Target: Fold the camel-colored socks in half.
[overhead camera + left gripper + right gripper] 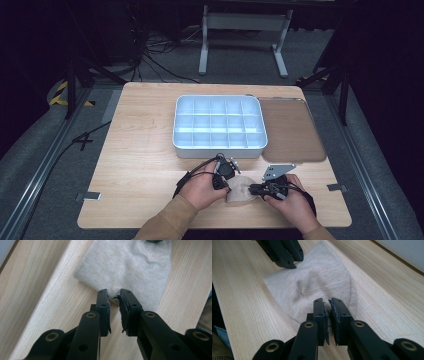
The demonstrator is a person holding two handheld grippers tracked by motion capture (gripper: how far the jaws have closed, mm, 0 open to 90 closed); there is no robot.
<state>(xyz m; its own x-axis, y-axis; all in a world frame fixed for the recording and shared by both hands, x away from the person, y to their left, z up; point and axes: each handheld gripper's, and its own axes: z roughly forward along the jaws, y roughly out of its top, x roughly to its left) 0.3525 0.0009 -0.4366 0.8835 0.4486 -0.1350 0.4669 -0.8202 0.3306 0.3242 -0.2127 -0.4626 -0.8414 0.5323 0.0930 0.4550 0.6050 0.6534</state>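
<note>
Beige cloth (241, 191) on table, both fingers pinching its edges, compartment tray (219, 123) empty

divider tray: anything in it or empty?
Empty. In the high view every compartment of the tray that can be seen shows bare pale floor; the beige cloth lies on the table nearer the person.

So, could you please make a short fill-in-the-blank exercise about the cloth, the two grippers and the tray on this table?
1. The beige cloth lies on the ____ table.
2. The left gripper pinches the cloth at its ____.
3. The right gripper is also shut on the ____.
4. Beyond the hands stands a white tray divided into many ____, with a brown lid beside it.

Missing words: wooden; edge; cloth; compartments
</note>
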